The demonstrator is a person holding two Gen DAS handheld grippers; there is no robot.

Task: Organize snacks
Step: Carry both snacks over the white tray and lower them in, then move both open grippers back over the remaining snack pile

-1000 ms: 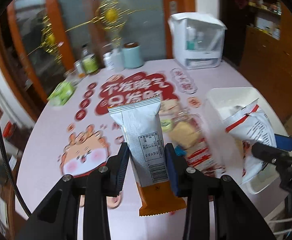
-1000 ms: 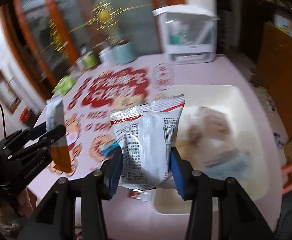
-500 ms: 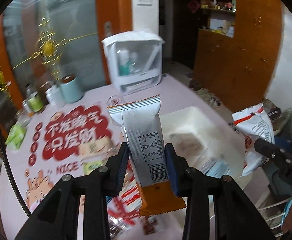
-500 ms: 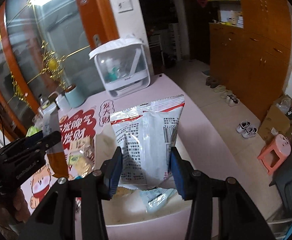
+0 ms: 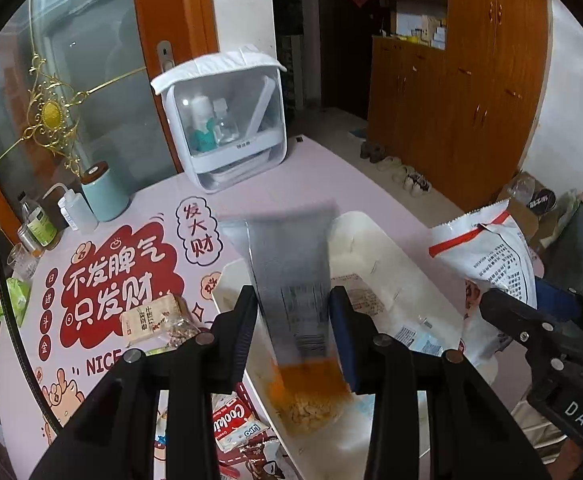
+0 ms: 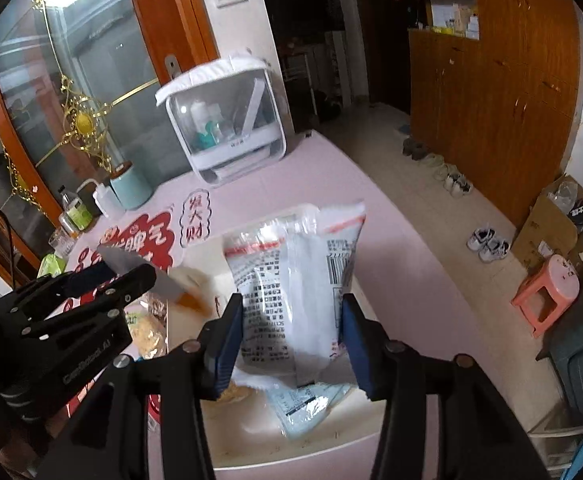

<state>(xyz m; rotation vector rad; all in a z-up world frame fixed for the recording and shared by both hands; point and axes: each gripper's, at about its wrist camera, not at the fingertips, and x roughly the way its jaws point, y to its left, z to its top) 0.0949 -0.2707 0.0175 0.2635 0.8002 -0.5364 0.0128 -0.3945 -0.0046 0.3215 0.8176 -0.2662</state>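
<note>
My left gripper (image 5: 291, 296) hangs over the white bin (image 5: 355, 220), shut on a silver packet with an orange end (image 5: 291, 280). The packet is smeared by motion between the pads. In the right wrist view my right gripper (image 6: 291, 300) is over the same bin (image 6: 331, 452). Its jaws are opening, and the white bag with red stripe and black print (image 6: 291, 280) sits loose and blurred between them, sagging toward the bin. A pale blue packet (image 6: 311, 404) and crumbly yellow snacks lie in the bin below. The left gripper (image 6: 131, 276) shows at that view's left.
Loose snacks lie left of the bin on the pink printed table: a biscuit pack (image 5: 151, 320) and a red cookie packet (image 5: 231, 420). At the back stand a white storage box (image 5: 227, 120), a mint canister (image 5: 103, 192) and small bottles. The table edge drops to the floor at right.
Both grippers swung from above the table's printed middle to above the bin. The right jaws have spread a little, and both packets now look blurred and sit lower between the pads.
</note>
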